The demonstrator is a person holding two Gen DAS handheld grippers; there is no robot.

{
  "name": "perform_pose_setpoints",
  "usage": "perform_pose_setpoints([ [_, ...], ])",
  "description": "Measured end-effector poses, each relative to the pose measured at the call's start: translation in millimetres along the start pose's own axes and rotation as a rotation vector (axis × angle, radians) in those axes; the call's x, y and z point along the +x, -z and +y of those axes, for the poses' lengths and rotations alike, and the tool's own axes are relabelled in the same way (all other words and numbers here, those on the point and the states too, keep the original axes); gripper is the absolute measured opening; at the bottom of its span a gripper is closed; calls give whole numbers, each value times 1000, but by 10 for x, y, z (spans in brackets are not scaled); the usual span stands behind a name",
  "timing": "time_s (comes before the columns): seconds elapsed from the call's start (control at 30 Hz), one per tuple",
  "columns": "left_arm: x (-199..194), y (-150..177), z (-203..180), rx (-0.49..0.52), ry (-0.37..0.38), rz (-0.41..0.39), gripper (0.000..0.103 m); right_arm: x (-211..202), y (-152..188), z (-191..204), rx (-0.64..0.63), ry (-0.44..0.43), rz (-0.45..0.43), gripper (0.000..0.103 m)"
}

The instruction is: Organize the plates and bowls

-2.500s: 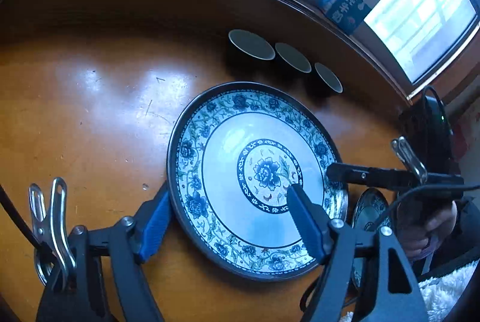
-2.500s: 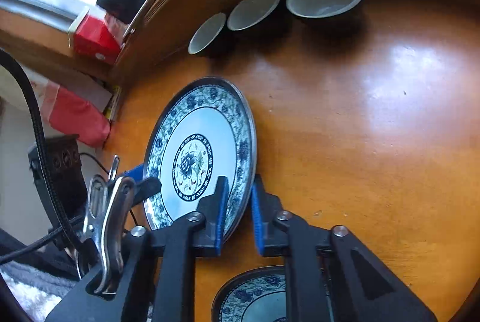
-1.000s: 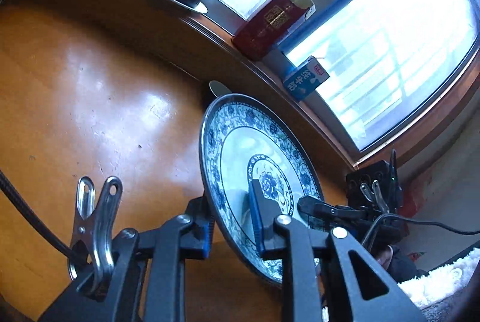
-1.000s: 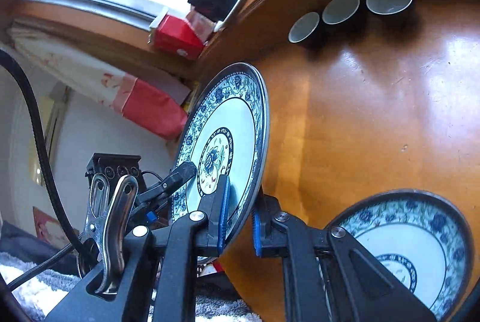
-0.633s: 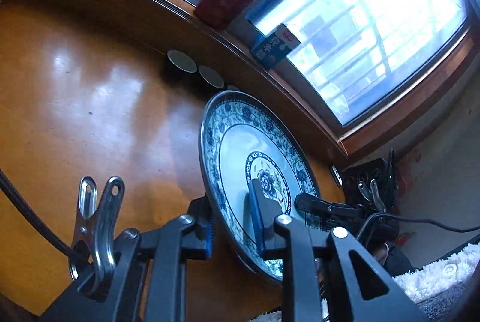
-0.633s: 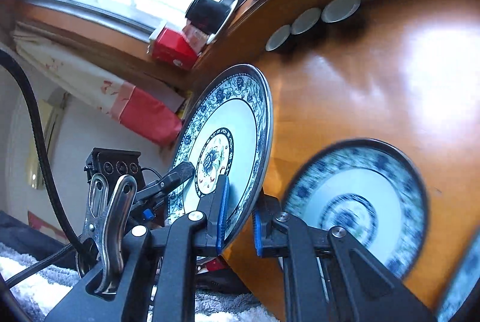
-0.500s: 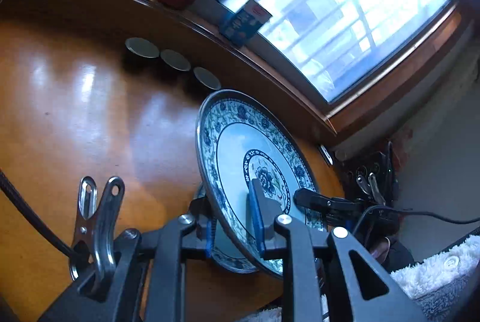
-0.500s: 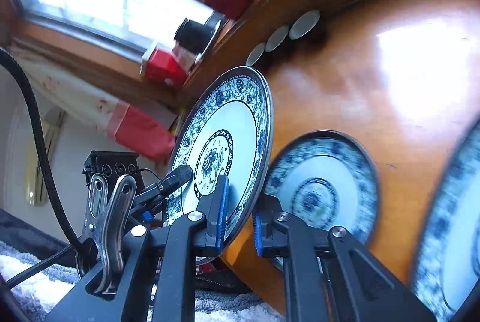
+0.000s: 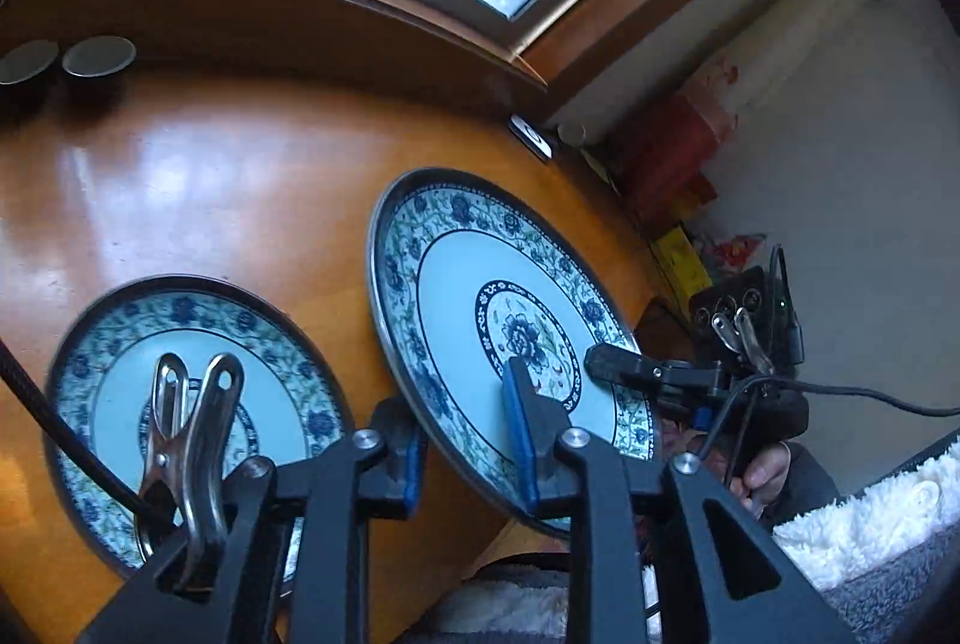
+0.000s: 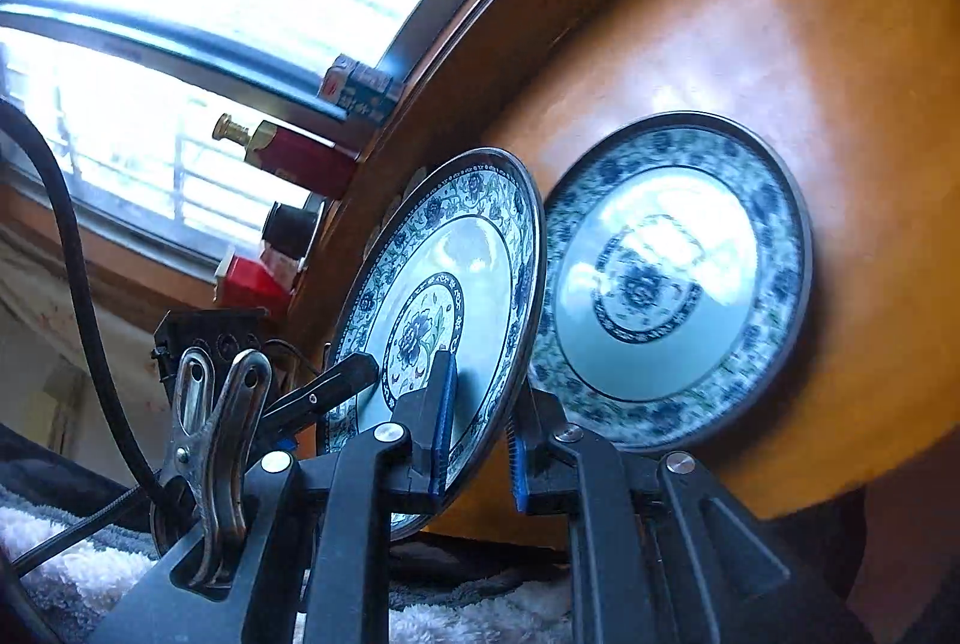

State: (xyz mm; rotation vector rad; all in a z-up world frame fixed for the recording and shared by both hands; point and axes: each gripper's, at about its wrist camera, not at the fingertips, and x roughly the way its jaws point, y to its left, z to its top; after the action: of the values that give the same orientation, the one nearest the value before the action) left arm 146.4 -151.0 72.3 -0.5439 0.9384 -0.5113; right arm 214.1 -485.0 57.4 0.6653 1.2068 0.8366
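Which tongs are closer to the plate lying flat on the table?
Left, it seems. Flat plate lies beside and under the left tongs, whose jaws have just been opening with the held plate between them. From the right tongs it sits ahead of the tips.

Counted two blue-and-white plates: one held plate (image 9: 480, 284) tilted on edge, one flat plate (image 9: 198, 344) lying on the single wooden table (image 9: 210, 188). Counted two small dark cups (image 9: 99, 55) by the far rim. Counted two grippers, left gripper (image 9: 471, 455) and right gripper (image 10: 480, 455). Spotted one red bottle box (image 10: 300, 158), one black mug (image 10: 291, 226), one steel clip (image 9: 192, 440) per view.
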Motion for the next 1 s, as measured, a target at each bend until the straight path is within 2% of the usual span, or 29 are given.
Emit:
perform_pose_setpoints([
  [0.2, 378, 39, -153, 14, 10, 136, 30, -201, 94, -234, 78, 75, -18, 18],
  [0.4, 584, 86, -232, -3, -22, 181, 32, -203, 68, -352, 100, 117, 23, 19],
  [0.53, 735, 95, -350, 12, -101, 222, 36, -105, 40, -359, 88, 227, 94, 24],
  [0.67, 792, 103, -404, 34, -184, 236, 37, -36, -47, -391, 90, 287, 144, 26],
  [0.8, 896, 99, -459, 84, -366, 281, 43, 44, -158, -474, 107, 372, 196, 20],
  [0.87, 959, 87, -501, 115, -436, 313, 45, 82, -207, -518, 134, 386, 218, 20],
  [1.0, 993, 57, -571, 147, -459, 302, 46, 135, -305, -506, 139, 384, 214, 20],
])
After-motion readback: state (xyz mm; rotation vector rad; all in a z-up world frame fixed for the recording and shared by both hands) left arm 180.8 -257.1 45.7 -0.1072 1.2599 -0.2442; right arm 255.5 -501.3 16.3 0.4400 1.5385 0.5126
